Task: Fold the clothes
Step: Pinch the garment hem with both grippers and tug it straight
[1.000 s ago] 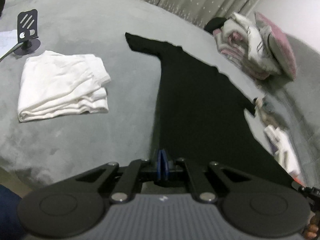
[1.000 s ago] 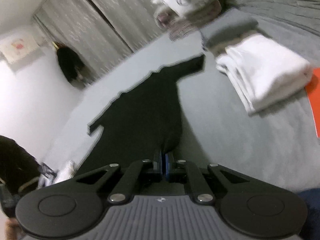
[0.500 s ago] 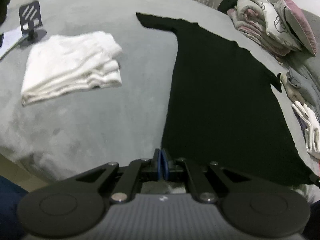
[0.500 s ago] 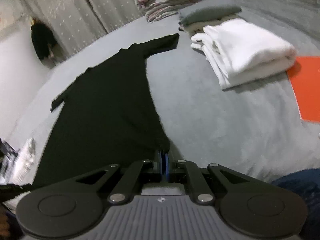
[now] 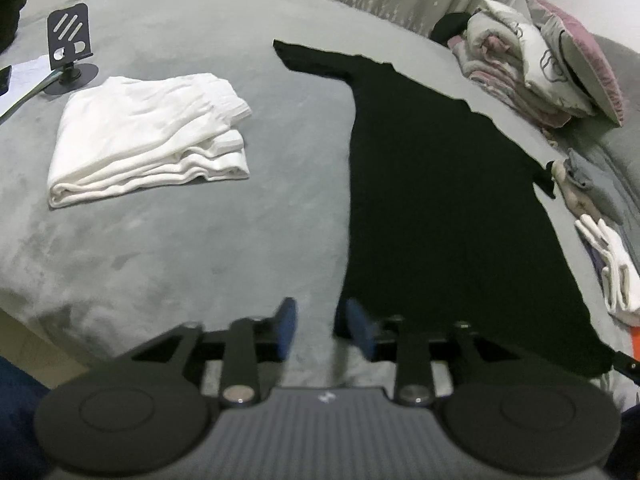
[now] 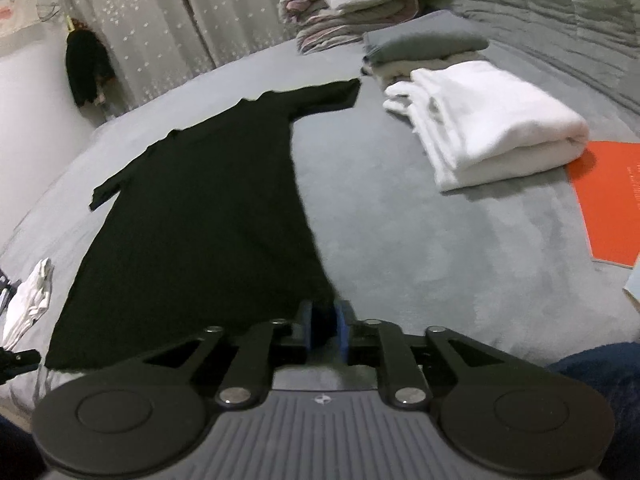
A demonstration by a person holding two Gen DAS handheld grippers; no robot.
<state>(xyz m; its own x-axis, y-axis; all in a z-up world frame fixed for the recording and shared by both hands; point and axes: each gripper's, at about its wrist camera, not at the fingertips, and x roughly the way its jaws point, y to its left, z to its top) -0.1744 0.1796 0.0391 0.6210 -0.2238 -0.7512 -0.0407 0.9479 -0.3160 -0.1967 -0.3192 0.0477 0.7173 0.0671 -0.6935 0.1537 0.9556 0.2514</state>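
While both grippers hang at the near hem:
Black dress (image 5: 440, 184): spread flat on the grey bed (image 5: 200, 240), sleeves out.
Left gripper (image 5: 322, 330): jaws wide apart, holding nothing, at the hem corner.
Right gripper (image 6: 324, 326): jaws narrowly parted around the other hem corner, not clamped.
White folded stack (image 5: 148, 140): beside the dress, well apart.
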